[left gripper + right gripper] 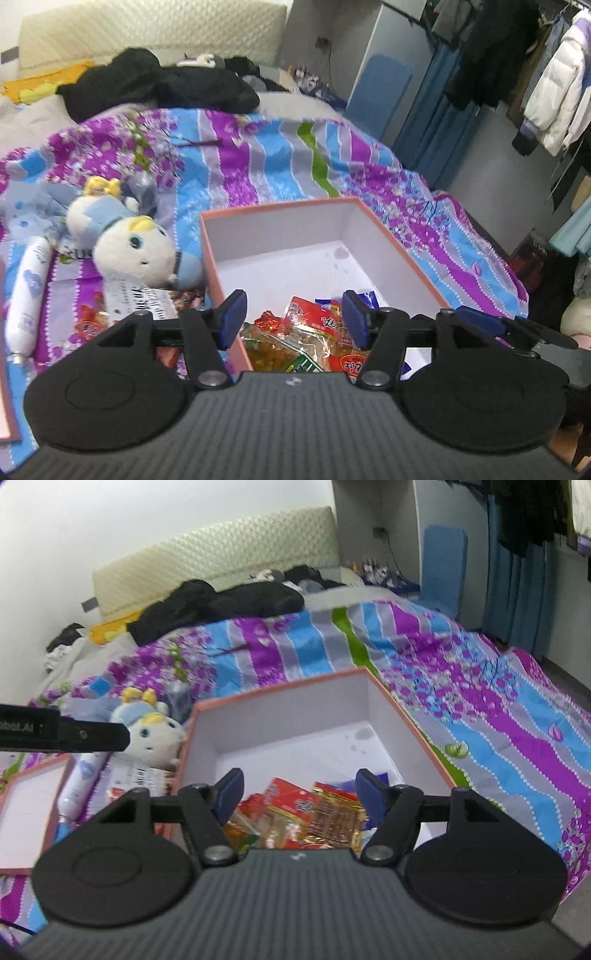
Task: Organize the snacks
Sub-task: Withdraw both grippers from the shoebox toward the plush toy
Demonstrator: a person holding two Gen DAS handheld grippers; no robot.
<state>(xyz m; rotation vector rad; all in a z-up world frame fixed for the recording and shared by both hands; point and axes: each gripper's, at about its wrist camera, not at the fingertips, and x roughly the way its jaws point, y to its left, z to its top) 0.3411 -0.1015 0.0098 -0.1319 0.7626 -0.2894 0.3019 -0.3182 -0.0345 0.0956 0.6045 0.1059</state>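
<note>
A pink-rimmed box (388, 236) (410, 723) with a white inside lies open on the striped bedspread. Several red and orange snack packets (314, 332) (295, 808) are heaped in its near end. My left gripper (293, 314) hovers open above that heap, with nothing between its blue pads. My right gripper (299, 792) hangs open over the same heap, also holding nothing. More red packets (88, 321) and a white printed packet (140, 299) lie on the bed left of the box. A white sausage-shaped pack (27, 291) lies further left.
A blue and white plush toy (129, 243) (151, 734) rests against the box's left wall. The box lid (26, 805) lies at the left. Black clothes (159, 85) are piled near the headboard. Hanging coats (546, 81) fill the right side beyond the bed's edge.
</note>
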